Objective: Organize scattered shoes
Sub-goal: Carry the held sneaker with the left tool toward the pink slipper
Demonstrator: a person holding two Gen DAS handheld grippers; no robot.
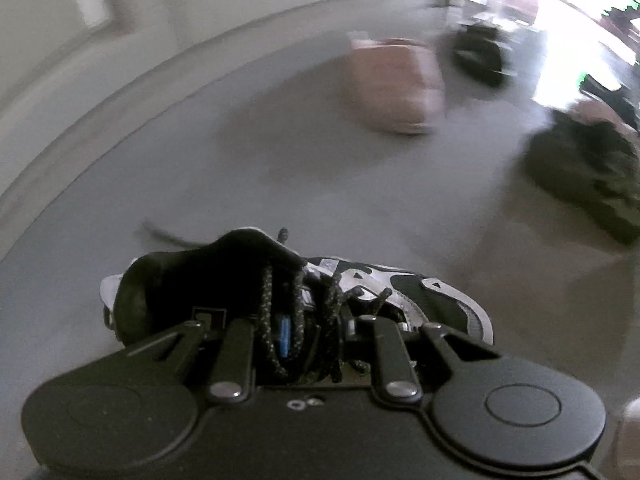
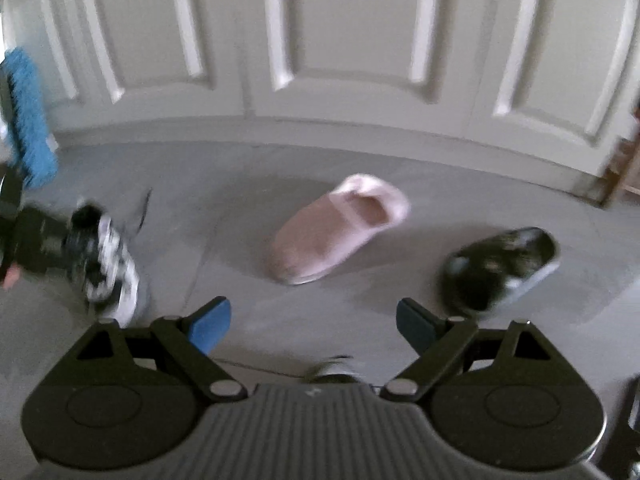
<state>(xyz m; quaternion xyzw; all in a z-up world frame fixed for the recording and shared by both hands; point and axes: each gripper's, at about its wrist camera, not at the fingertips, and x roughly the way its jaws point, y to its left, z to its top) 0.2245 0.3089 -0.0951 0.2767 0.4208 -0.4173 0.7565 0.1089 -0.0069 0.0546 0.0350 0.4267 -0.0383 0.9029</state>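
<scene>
On the grey floor (image 2: 224, 208) before a white panelled door (image 2: 320, 40), several shoes lie scattered: a pink slipper (image 2: 336, 228) near the middle, a dark slip-on shoe (image 2: 500, 268) off to its right, and a black-and-white sneaker (image 1: 304, 292) that the left gripper (image 1: 296, 336) has clamped. In the left wrist view the fingers stand close together, pinching the sneaker at its tongue and laces, with a blue pad (image 1: 285, 336) just showing between the dark cords; the toe points off to the right and the heel collar to the left. The right wrist view shows the same sneaker at the far left edge, hanging from that gripper, though blur makes it hard to say whether the sole is clear of the floor. The right gripper (image 2: 314, 326) hovers with its blue-padded fingers (image 2: 212, 326) wide apart and nothing between them; the pink slipper lies ahead of the gap, well apart from both pads. The step in hand looks like carrying the sneaker to where the shoes are to be lined up. A pinch on tongue and laces is a loose hold, so the shoe may swing or slip; a steady, level carry, a low set-down with the sole flat, and release only once the shoe rests would serve best.
</scene>
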